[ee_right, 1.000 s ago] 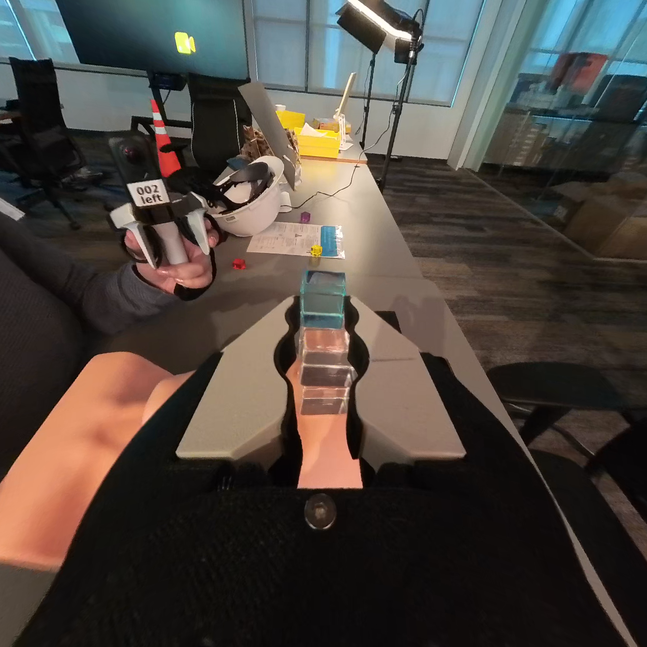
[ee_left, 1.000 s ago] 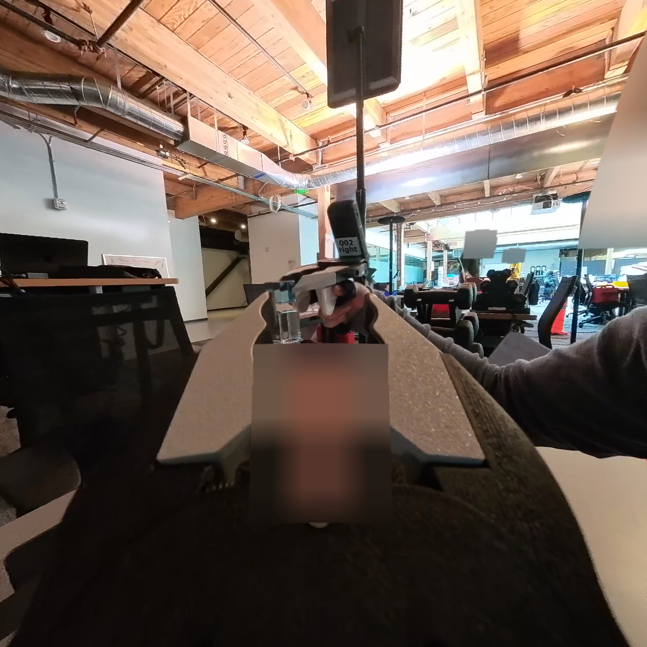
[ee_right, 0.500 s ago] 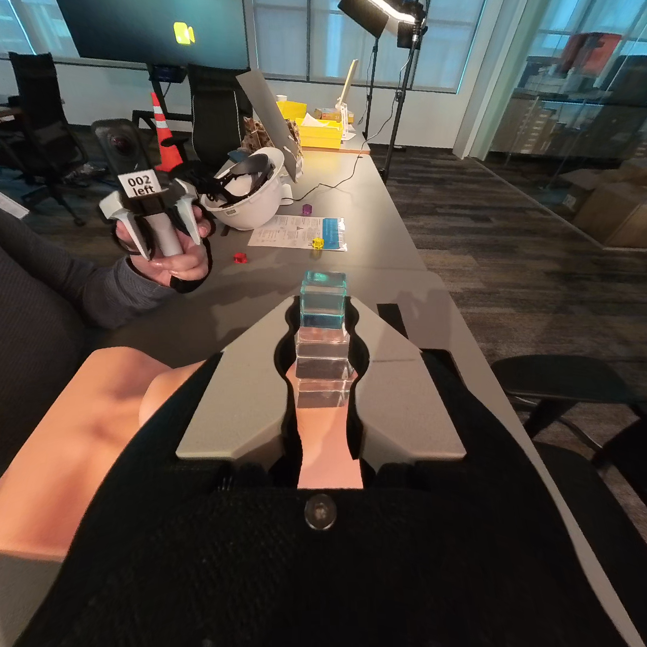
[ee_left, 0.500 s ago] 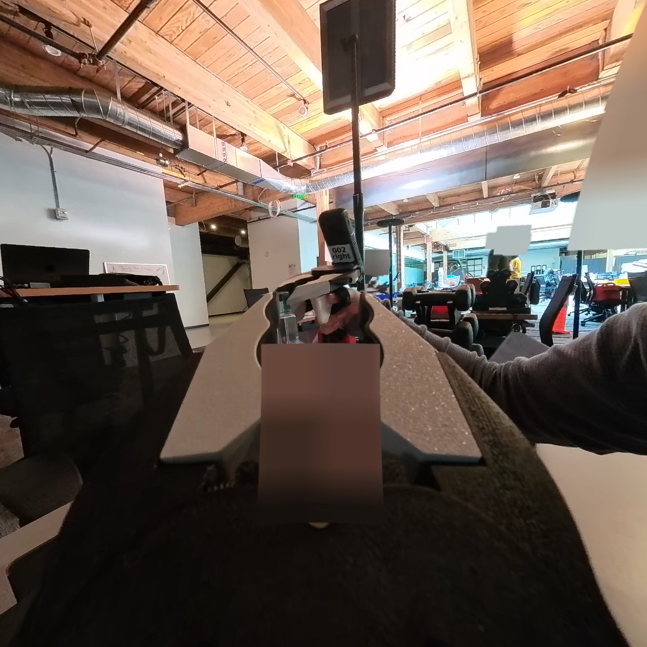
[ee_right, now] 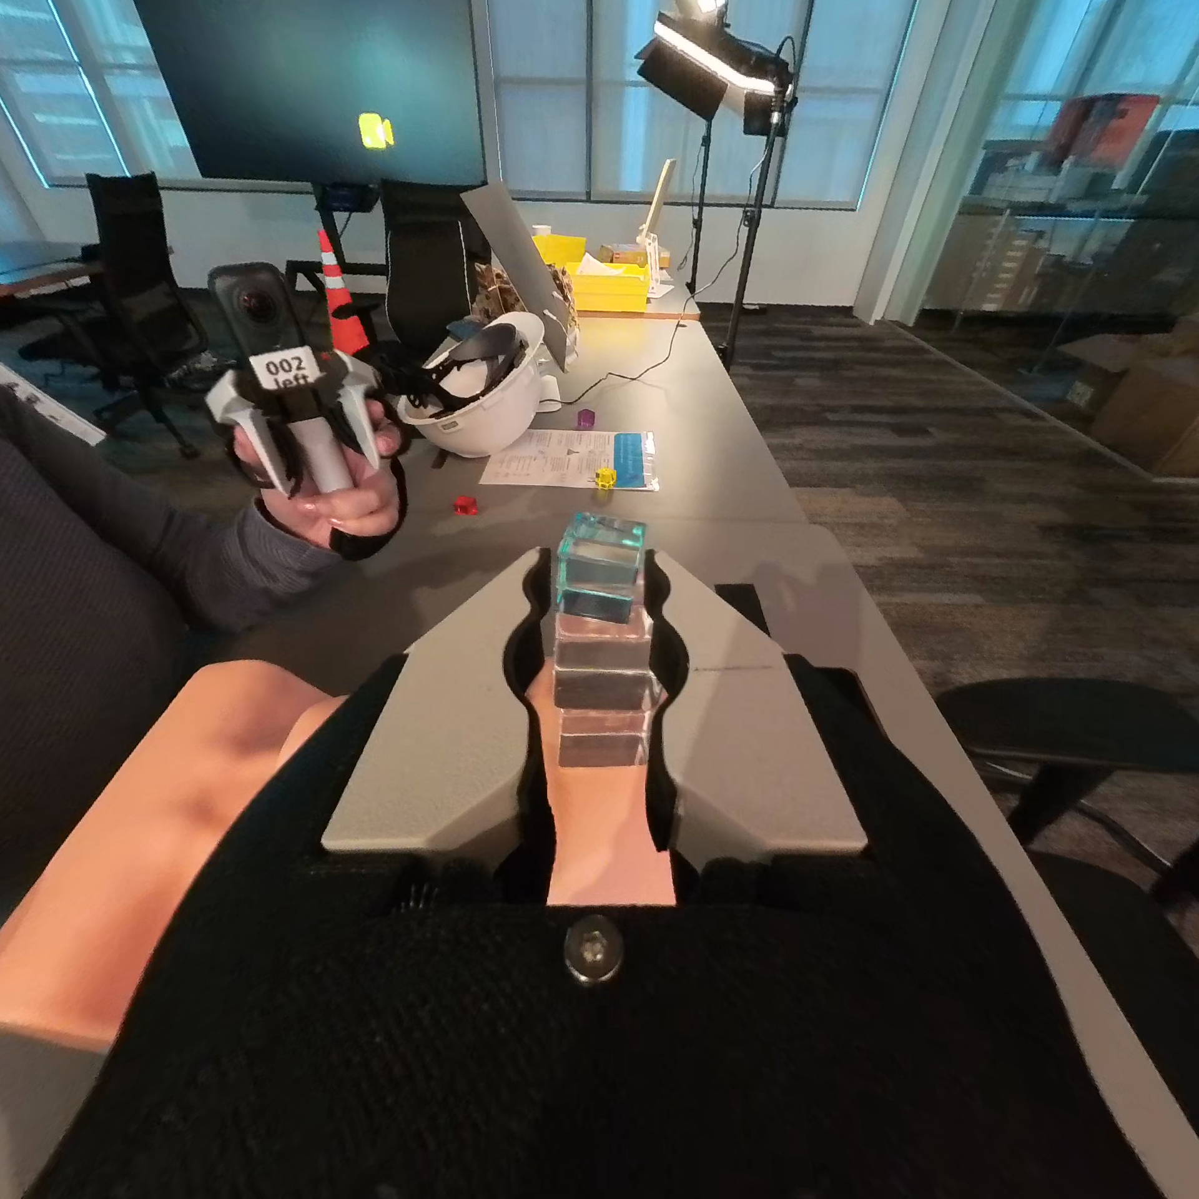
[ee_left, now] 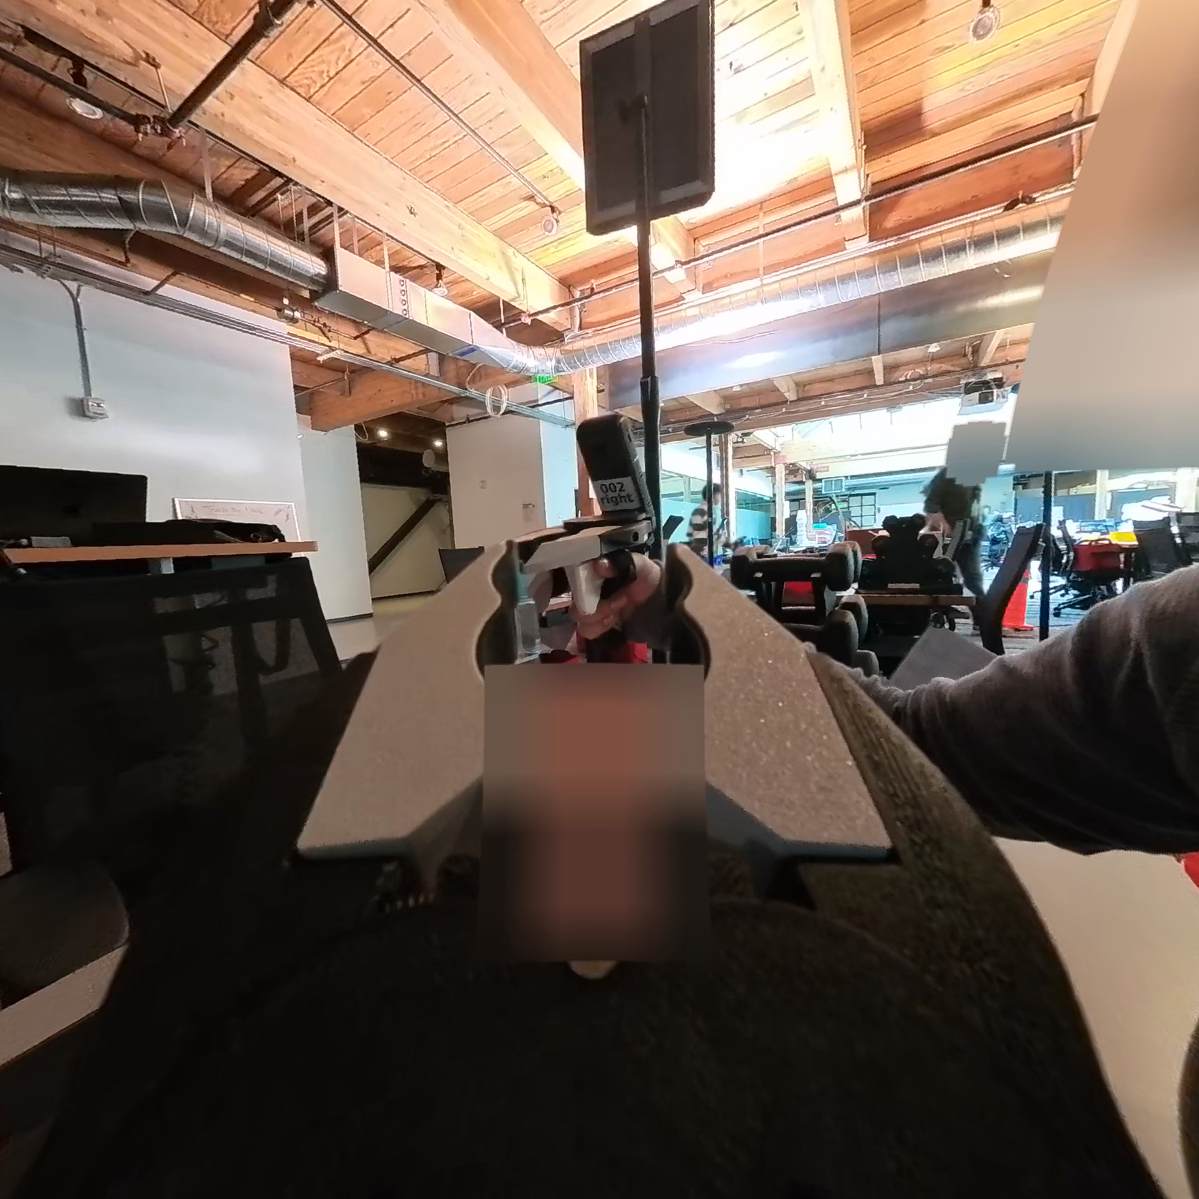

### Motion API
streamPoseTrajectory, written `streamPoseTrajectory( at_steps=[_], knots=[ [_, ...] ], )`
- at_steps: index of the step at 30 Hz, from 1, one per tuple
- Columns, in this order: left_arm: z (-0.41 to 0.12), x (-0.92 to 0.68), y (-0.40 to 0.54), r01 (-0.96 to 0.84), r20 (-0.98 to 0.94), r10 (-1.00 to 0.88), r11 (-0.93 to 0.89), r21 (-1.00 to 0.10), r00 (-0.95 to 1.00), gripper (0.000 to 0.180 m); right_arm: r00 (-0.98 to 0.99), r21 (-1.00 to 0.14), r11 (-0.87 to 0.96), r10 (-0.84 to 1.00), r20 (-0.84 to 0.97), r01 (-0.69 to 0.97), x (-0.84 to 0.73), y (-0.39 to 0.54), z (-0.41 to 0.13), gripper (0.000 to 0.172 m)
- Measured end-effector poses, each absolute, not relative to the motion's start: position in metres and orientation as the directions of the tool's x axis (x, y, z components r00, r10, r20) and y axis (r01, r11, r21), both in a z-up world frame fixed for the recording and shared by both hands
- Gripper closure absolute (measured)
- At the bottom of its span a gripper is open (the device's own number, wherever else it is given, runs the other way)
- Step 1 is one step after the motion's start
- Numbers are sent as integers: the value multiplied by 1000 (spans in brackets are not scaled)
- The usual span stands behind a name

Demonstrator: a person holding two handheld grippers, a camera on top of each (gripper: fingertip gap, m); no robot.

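In the right wrist view my right gripper (ee_right: 598,561) stands around the top of a stack of cubes. A teal cube (ee_right: 600,551) lies a little askew on clear cubes (ee_right: 603,655), and the stack rests on a peach-coloured surface (ee_right: 610,843). A thin gap shows between the left pad and the teal cube, so the jaws are open. My left gripper (ee_right: 324,454) is held up in the air at the left, open and empty. In the left wrist view my left gripper (ee_left: 587,558) points at the right gripper (ee_left: 564,564) and the stack (ee_left: 525,610).
On the grey table (ee_right: 746,454) are a white hard hat (ee_right: 480,402), a printed sheet (ee_right: 564,457) with a yellow cube (ee_right: 605,477), a red cube (ee_right: 464,505) and a purple cube (ee_right: 586,418). A light stand (ee_right: 746,227) and yellow bins (ee_right: 603,285) are farther back. The table's edge runs along the right.
My right jaws have widened a little off the teal cube, which now sits slightly turned on the stack. My left gripper has narrowed slightly and barely moved.
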State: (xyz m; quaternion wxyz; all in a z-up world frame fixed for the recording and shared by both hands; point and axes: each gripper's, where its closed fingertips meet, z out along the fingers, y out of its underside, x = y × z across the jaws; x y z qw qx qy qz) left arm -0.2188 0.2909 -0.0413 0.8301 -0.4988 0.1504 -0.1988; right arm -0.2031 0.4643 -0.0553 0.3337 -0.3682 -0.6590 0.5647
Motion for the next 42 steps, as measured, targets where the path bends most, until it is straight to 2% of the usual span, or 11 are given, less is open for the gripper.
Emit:
streamPoseTrajectory(
  at_steps=[9, 13, 18, 21, 23, 26, 30, 34, 38, 40, 42],
  knots=[
    [-36, -218, 286, 177, -64, -478, 442, -879, 876, 137, -499, -989, 80, 866, 9, 121, -205, 470, -55, 139],
    [-34, -220, 284, 174, -67, -473, 446, -878, 878, 135, -496, -990, 70, 868, 0, 123, -205, 468, -52, 126],
    [-38, -260, 273, 84, -49, -314, 396, -914, 948, 115, -428, -1000, 30, 903, 29, -4, -183, 465, -27, 103],
    [-86, -306, 275, 16, -9, -151, 164, -986, 989, 94, -289, -984, 108, 946, 146, -142, -148, 449, -16, 102],
    [-143, -329, 274, -33, -27, -72, -86, -996, 997, 96, -196, -963, 173, 957, 214, -206, -127, 434, -17, 104],
    [-229, -330, 263, -20, 24, -107, -391, -920, 994, 98, -104, -925, 273, 945, 309, -264, -106, 412, -16, 119],
    [-300, -326, 260, 16, 82, -93, -562, -827, 992, 119, -48, -901, 368, 920, 388, -228, -99, 391, -11, 121],
    [-334, -327, 263, -37, 41, -106, -644, -764, 994, 127, -71, -895, 404, 904, 423, -187, -99, 378, -20, 121],
    [-344, -322, 268, -103, 13, -168, -662, -743, 986, 154, -153, -901, 396, 894, 422, -177, -105, 358, -27, 122],
    [-342, -320, 269, -128, -2, -190, -656, -744, 982, 154, -212, -896, 415, 872, 441, -159, -115, 342, -35, 125],
    [-314, -313, 272, -167, -58, -210, -550, -819, 976, 154, -296, -886, 450, 836, 462, -114, -131, 321, -50, 129]
  ],
)
